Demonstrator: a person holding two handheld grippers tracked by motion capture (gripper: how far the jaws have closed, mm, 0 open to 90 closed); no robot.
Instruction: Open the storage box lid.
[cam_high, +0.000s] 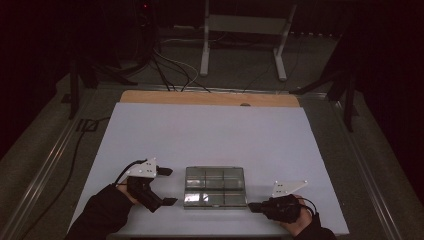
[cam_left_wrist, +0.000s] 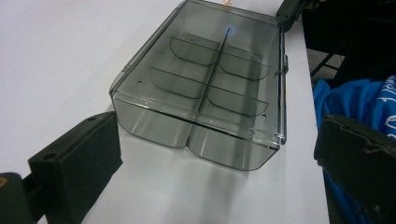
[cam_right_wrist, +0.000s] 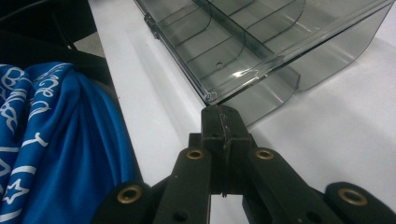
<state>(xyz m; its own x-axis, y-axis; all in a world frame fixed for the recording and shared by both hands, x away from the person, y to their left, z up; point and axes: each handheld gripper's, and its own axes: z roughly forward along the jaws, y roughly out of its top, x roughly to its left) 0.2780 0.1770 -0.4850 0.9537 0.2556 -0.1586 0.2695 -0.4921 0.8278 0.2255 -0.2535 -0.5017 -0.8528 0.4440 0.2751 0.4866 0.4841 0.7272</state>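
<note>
Plastic box, lid down, near the table's six o'clock edge.
Left gripper fingers wide at its nine o'clock; right gripper fingers pinched together (empty) at its near corner; opening the lid likely comes next.

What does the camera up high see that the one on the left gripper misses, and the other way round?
The high view alone takes in the whole white table, both of the person's hands, the left gripper with jaws spread, the right gripper shut at the box's near right corner, and the floor and metal stand beyond. The left gripper view alone shows the curved dividers inside the box and blue printed cloth. Both share the clear grey compartment box on the table.
</note>
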